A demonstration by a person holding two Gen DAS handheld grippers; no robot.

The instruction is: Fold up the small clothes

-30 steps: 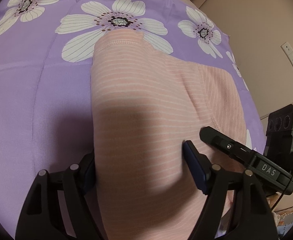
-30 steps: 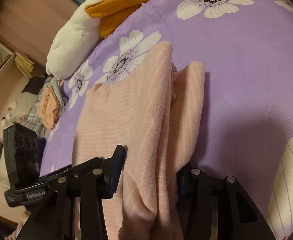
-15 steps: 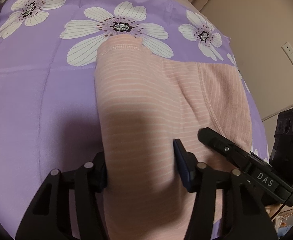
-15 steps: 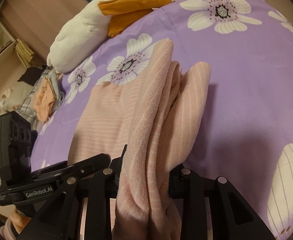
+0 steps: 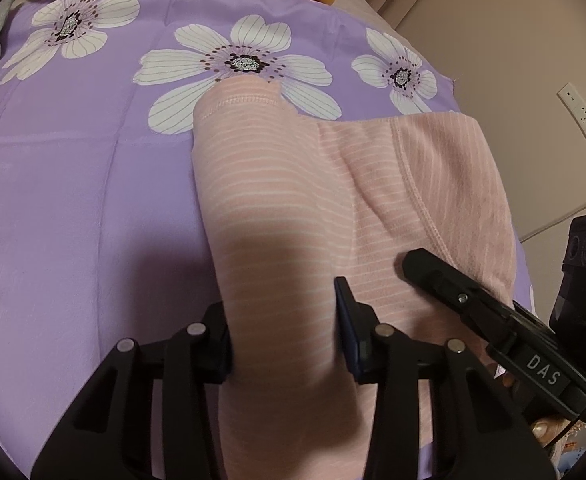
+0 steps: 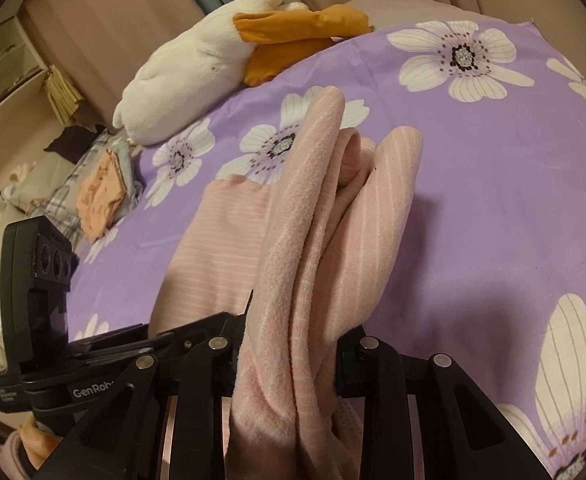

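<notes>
A pink garment with thin white stripes lies on a purple bedspread with white flowers. My left gripper is shut on the near edge of a folded-over strip of it, the cloth pinched between the jaws. My right gripper is shut on a bunched, several-layered edge of the same garment, which rises in folds from the jaws. The right gripper also shows at the right of the left wrist view, and the left gripper at the left of the right wrist view.
A white and orange plush toy lies at the far end of the bed. Folded clothes are piled beyond the bed's left side. A wall with a power strip and cable is at the right.
Both grippers' jaws have closed in on the pink cloth and drawn back with it, so more bedspread shows beyond the garment. The right-hand edge has bunched up higher.
</notes>
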